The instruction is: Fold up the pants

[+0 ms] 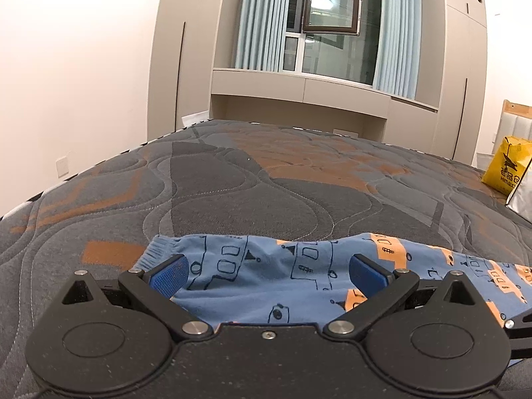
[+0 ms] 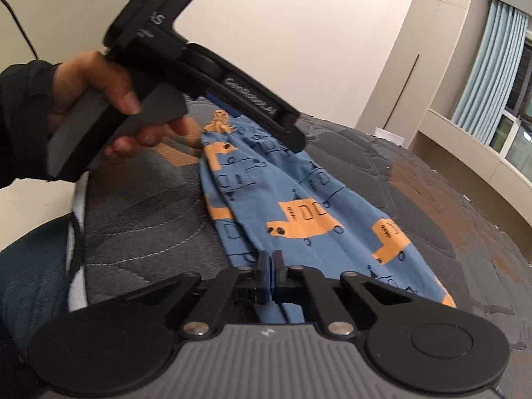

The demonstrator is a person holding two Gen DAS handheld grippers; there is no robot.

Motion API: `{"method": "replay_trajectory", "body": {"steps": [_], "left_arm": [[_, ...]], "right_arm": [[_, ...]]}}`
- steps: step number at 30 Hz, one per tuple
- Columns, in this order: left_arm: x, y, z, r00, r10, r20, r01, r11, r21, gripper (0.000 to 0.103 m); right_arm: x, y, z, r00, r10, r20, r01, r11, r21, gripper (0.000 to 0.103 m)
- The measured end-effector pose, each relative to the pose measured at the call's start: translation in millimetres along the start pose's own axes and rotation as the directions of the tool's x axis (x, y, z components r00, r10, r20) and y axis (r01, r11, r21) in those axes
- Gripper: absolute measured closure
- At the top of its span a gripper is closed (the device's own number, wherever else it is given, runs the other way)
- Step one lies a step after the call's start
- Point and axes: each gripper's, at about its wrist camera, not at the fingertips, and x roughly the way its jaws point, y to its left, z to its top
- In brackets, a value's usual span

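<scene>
Blue pants (image 1: 266,276) with orange and outlined vehicle prints lie on the grey and orange quilted mattress (image 1: 249,183). My left gripper (image 1: 268,271) is open, its blue pads either side of the pants' near end, just above the cloth. In the right wrist view the pants (image 2: 299,206) stretch away toward the left gripper's black body (image 2: 212,76), held by a hand. My right gripper (image 2: 270,277) is shut on the pants' near edge, with cloth pinched between its pads.
A yellow bag (image 1: 505,169) and a silver bag (image 1: 522,196) stand on the mattress at the far right. Cabinets and a curtained window (image 1: 332,23) lie beyond the bed. The person's leg (image 2: 33,272) is at the bed's near left edge.
</scene>
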Motion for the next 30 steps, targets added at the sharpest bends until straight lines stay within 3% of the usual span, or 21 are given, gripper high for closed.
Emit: {"method": "replay_trajectory", "body": {"steps": [6,11,14,15,16,18,21,22,26,30], "left_arm": [[7.5,-4.3,1.2,1.0,-0.019,0.002,0.019,1.0,0.013,0.001],[31.3,-5.8,-10.4,0.995,-0.01,-0.096,0.012,1.0,0.026,0.001],[38.2,-2.2,-14.1,0.988,-0.013,-0.156,0.017,0.999,0.029,0.001],[37.3,-0.3,-14.0,0.988,-0.017,-0.152,0.022,0.999,0.028,0.001],[37.3,1.1,-14.2,0.988,-0.013,-0.152,0.018,0.999,0.029,0.001],[40.4,3.5,-14.9,0.985,-0.002,-0.172,0.007,1.0,0.025,0.001],[42.6,2.6,-15.7,0.983,0.006,-0.185,-0.002,1.0,0.025,0.001],[43.0,1.2,-16.3,0.982,0.012,-0.19,-0.006,0.999,0.031,0.001],[43.1,-1.2,-18.2,0.979,0.027,-0.202,-0.017,0.999,0.051,0.001],[43.1,0.6,-19.1,0.979,0.019,-0.205,-0.012,0.999,0.038,0.001]], "right_arm": [[-16.6,-16.3,0.4,0.994,0.114,-0.002,-0.113,0.99,0.088,0.103],[-10.6,-16.9,-3.8,0.989,0.144,-0.03,-0.142,0.988,0.065,0.101],[-17.7,-30.3,-1.7,0.981,0.191,-0.029,-0.19,0.981,0.025,0.077],[-20.9,-36.0,-1.1,0.985,0.167,-0.031,-0.167,0.986,0.005,0.058],[-24.7,-45.8,0.0,0.992,0.125,-0.031,-0.125,0.992,-0.006,0.05],[-29.2,-66.6,2.9,0.999,0.045,-0.013,-0.045,0.999,0.009,0.049],[-21.3,-106.0,14.4,0.994,-0.104,0.027,0.1,0.989,0.109,0.03],[-13.4,-119.8,19.1,0.99,-0.134,0.034,0.127,0.978,0.165,0.03],[42.9,-175.0,36.1,0.994,-0.107,0.016,0.09,0.897,0.432,0.029],[106.5,-196.3,40.1,0.995,-0.052,-0.088,0.089,0.858,0.506,0.028]]}}
